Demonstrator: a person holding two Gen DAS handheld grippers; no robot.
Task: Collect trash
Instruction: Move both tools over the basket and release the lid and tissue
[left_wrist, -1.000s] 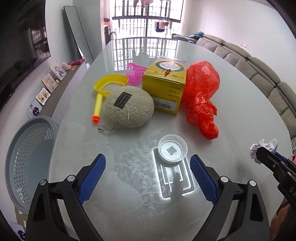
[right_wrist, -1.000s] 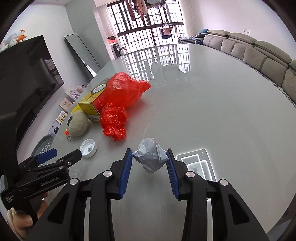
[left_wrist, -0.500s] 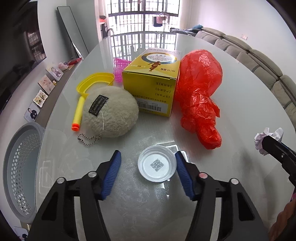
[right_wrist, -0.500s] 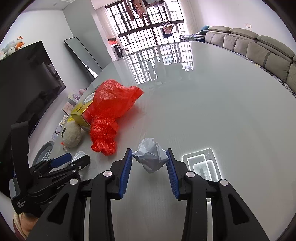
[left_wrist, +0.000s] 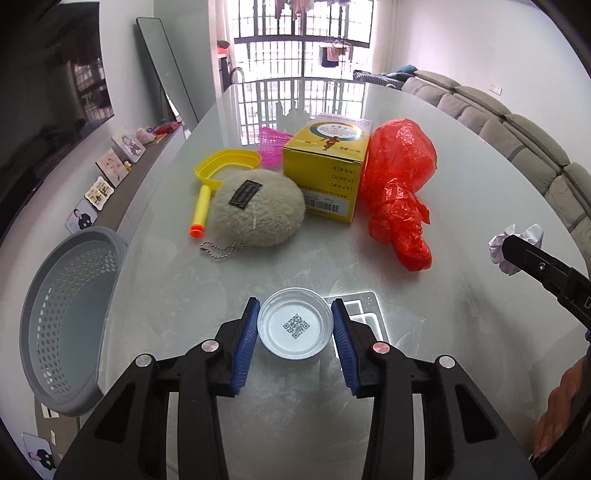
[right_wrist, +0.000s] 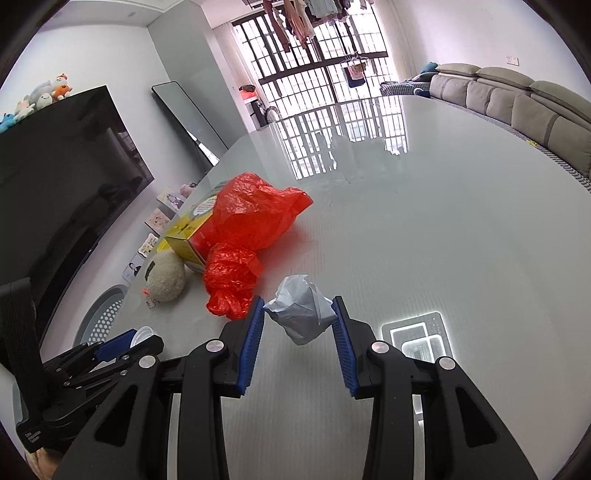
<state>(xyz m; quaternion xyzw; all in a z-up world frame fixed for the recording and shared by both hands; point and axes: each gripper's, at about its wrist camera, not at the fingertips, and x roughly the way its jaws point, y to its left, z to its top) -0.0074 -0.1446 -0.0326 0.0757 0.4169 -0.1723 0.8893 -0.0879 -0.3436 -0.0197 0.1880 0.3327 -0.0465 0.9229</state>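
My left gripper (left_wrist: 295, 325) is shut on a white plastic lid (left_wrist: 294, 328) with a QR code, its blue pads touching both sides of the rim. My right gripper (right_wrist: 298, 317) is shut on a crumpled white paper ball (right_wrist: 301, 312) and holds it above the glass table (right_wrist: 424, 229); the ball also shows in the left wrist view (left_wrist: 511, 245). A red plastic bag (left_wrist: 399, 184) lies on the table beyond the lid, and shows in the right wrist view (right_wrist: 243, 236). A grey perforated basket (left_wrist: 62, 314) stands below the table's left edge.
A yellow box (left_wrist: 328, 170), a beige plush pouch with chain (left_wrist: 256, 210), a yellow toy with orange tip (left_wrist: 218, 177) and a pink item (left_wrist: 271, 142) sit behind the lid. A grey sofa (left_wrist: 517, 140) runs along the right. A TV (right_wrist: 55, 192) stands left.
My left gripper moved forward and closed its fingers onto the white lid. My right gripper kept hold of the paper ball and shifted slightly.
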